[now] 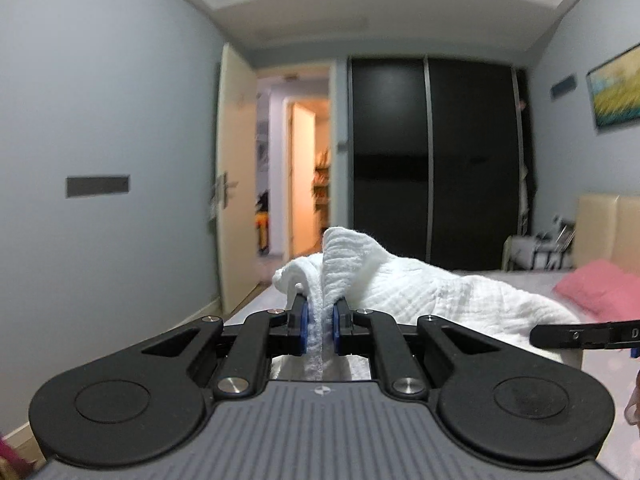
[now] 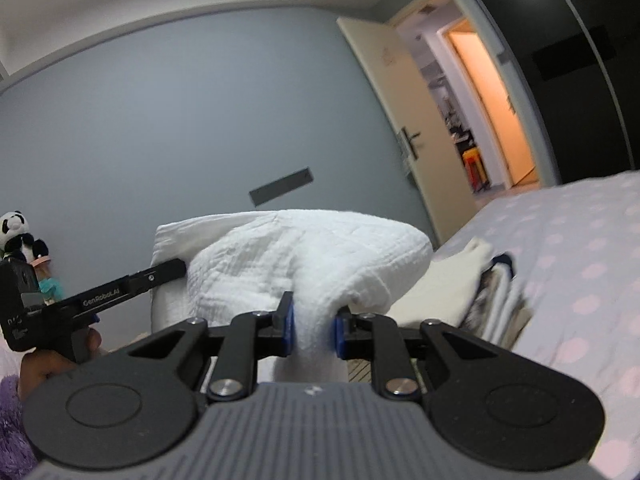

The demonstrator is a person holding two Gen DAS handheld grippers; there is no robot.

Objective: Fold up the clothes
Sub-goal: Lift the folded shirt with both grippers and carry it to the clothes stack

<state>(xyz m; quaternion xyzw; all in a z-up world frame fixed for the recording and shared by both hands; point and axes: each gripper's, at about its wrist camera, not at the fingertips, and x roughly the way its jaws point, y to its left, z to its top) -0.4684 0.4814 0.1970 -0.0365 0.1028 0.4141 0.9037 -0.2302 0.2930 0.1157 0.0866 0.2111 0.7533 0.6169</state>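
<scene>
White crinkly cloth held up over bed, slung between both tools. Left gripper pinching thin edge, right gripper clamped on fat bunch. Thin edge could slip out, cloth sags onto folded pile.

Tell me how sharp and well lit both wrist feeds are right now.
Left wrist view: dim room, white cloth sharp in the left gripper, painting smeared. Right wrist view: right gripper crisp, folded stack and bed motion-blurred, doorway glowing orange.
</scene>
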